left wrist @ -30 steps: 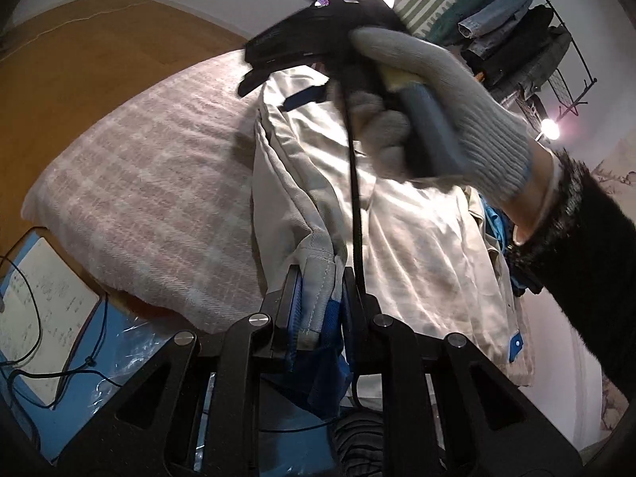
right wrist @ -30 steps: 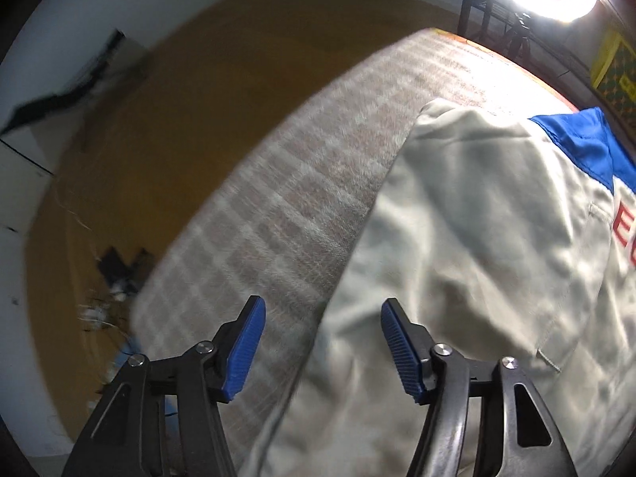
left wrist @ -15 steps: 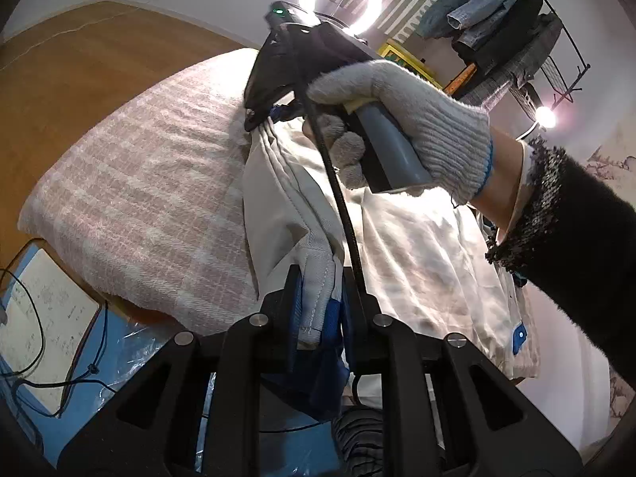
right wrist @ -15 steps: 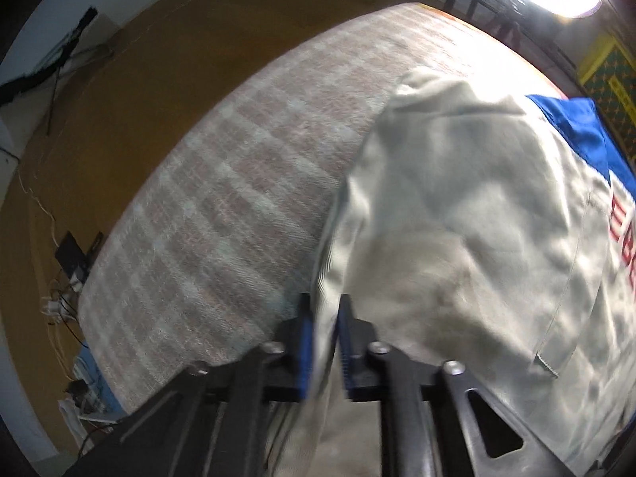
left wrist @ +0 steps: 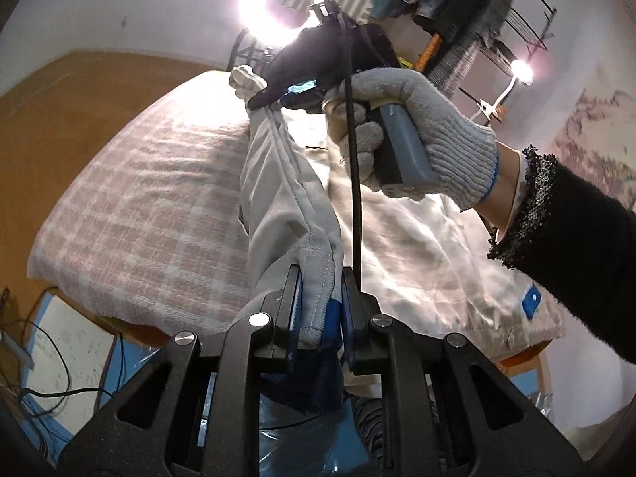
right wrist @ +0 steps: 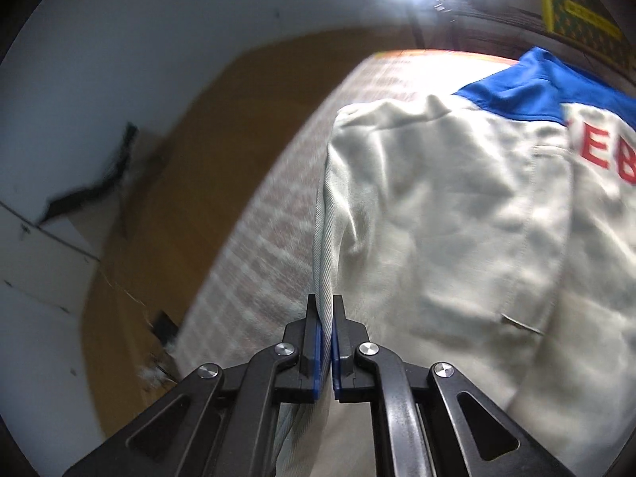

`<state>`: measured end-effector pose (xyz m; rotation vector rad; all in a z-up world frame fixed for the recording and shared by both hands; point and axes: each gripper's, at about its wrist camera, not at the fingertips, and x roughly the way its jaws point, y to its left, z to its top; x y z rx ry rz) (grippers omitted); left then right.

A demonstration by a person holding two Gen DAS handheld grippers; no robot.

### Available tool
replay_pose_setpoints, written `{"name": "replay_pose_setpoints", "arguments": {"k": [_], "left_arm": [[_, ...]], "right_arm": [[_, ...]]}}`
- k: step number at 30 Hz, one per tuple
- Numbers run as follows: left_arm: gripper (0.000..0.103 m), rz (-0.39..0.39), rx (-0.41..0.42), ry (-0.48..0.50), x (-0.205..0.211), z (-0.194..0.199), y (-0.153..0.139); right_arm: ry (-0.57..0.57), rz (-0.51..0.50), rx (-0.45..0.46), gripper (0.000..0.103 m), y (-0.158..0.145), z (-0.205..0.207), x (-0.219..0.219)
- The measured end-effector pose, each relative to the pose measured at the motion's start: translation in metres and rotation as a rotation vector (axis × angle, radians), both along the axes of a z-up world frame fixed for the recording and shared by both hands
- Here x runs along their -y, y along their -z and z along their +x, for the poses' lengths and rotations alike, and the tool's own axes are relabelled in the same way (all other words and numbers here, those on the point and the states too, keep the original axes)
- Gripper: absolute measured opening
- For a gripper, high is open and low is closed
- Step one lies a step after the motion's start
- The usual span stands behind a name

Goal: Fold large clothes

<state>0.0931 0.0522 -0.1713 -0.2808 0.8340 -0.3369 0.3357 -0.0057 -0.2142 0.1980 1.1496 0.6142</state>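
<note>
A cream jacket [left wrist: 417, 230] with a blue collar and red letters lies spread on a bed with a pink plaid blanket [left wrist: 159, 206]. My left gripper [left wrist: 318, 278] is shut on the jacket's thick near hem, where cream and blue cloth bunch between the pads. In the right wrist view, my right gripper [right wrist: 326, 310] is shut on the jacket's [right wrist: 457, 218] left side edge. In the left wrist view the right gripper [left wrist: 274, 95], held by a grey-gloved hand [left wrist: 417, 131], pinches the far end of that edge. The edge is lifted taut between the two grippers.
A bright ring light [left wrist: 286, 4] stands beyond the bed, with a clothes rack [left wrist: 477, 12] of dark garments to the right. Blue plastic, papers and cables [left wrist: 51, 357] lie on the floor at the near left. Wooden floor [right wrist: 167, 167] runs left of the bed.
The right gripper went from open over the jacket's edge to shut on it, then lifted it. The side edge rose off the blanket and drew tight between both grippers.
</note>
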Motion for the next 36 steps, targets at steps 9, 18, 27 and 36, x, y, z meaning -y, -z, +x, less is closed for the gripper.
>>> {"name": "replay_pose_setpoints", "arguments": {"k": [9,18,27,36], "left_arm": [[0.016,0.118,0.017,0.108,0.042,-0.018,-0.010],[0.016,0.237,0.002,0.230,0.089,-0.033,0.002],[0.016,0.204,-0.059,0.246,0.098,-0.024,0.022],[0.017,0.103,-0.123,0.295,0.091,-0.045,0.023]], "right_arm": [[0.182,0.230,-0.006,0.001,0.002,-0.028,0.096],[0.344,0.375,-0.071,0.001,0.046,-0.061,0.179],[0.335,0.264,-0.084,0.001,0.063,-0.049,0.178],[0.305,0.063,-0.086,0.006,0.072,-0.038,0.174]]}}
